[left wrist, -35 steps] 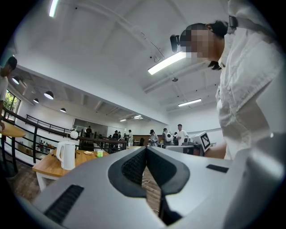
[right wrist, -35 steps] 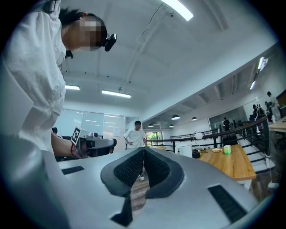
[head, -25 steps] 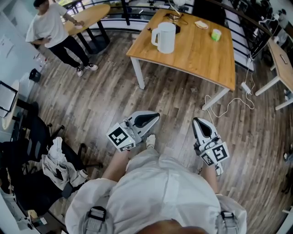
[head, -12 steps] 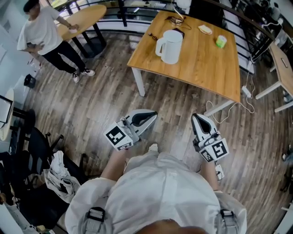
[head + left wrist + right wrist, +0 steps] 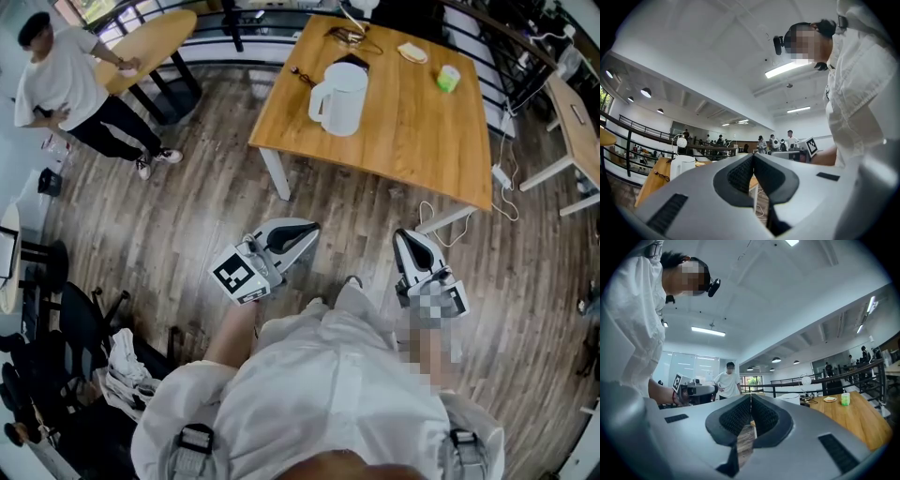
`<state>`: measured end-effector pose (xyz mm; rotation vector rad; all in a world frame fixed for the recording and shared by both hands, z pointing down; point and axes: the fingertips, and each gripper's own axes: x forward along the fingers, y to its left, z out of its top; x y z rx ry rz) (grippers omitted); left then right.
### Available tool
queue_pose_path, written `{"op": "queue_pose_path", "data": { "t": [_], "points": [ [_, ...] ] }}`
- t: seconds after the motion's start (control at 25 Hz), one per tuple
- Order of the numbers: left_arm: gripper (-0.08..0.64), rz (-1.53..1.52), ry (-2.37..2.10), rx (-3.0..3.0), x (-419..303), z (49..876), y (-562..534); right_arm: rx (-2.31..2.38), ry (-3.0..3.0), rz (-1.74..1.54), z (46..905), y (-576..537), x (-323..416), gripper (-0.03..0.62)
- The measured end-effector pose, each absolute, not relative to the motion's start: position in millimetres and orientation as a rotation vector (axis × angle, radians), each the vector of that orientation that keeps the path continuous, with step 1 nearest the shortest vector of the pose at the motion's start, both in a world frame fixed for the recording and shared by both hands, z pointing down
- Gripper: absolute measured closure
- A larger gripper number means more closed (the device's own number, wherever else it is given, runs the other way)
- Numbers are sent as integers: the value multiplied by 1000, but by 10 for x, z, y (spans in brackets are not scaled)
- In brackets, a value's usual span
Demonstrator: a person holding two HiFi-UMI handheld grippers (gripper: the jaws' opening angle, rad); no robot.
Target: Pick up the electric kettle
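Note:
The white electric kettle (image 5: 337, 98) stands upright on the near-left part of a wooden table (image 5: 412, 141), handle to the left. My left gripper (image 5: 309, 228) and right gripper (image 5: 401, 236) are held side by side over the wood floor, well short of the table, both pointing towards it. Each is shut with nothing between its jaws. In the left gripper view the kettle (image 5: 682, 166) shows left of the shut left gripper (image 5: 753, 157). In the right gripper view only the kettle's top (image 5: 791, 398) peeks over the shut right gripper (image 5: 751, 397).
On the table's far side are a green cup (image 5: 446, 77), a plate of food (image 5: 412, 52) and cables. A white cord (image 5: 459, 220) trails on the floor by the table leg. A person (image 5: 66, 89) stands by a round table (image 5: 141, 47) far left. A cluttered chair (image 5: 122, 361) stands at lower left.
I have walked forward: the table and kettle sit lower and nearer in the head view, and the standing person has slid left. Both grippers stay shut and level.

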<state>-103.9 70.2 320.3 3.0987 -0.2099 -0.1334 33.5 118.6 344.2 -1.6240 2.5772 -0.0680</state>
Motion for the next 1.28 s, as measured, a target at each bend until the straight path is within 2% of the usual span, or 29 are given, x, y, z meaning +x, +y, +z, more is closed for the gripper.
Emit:
{"op": "queue_pose_path", "data": {
  "t": [0.84,1.28],
  "points": [
    [552,-112,-373,3067,-99,3371,-782,-1439,2714,-87,3628,-518,1258,580],
    [552,-105,-431,3040,175,3486,-1187,-1378,2763,-134,3758,-954,1517,580]
  ]
}}
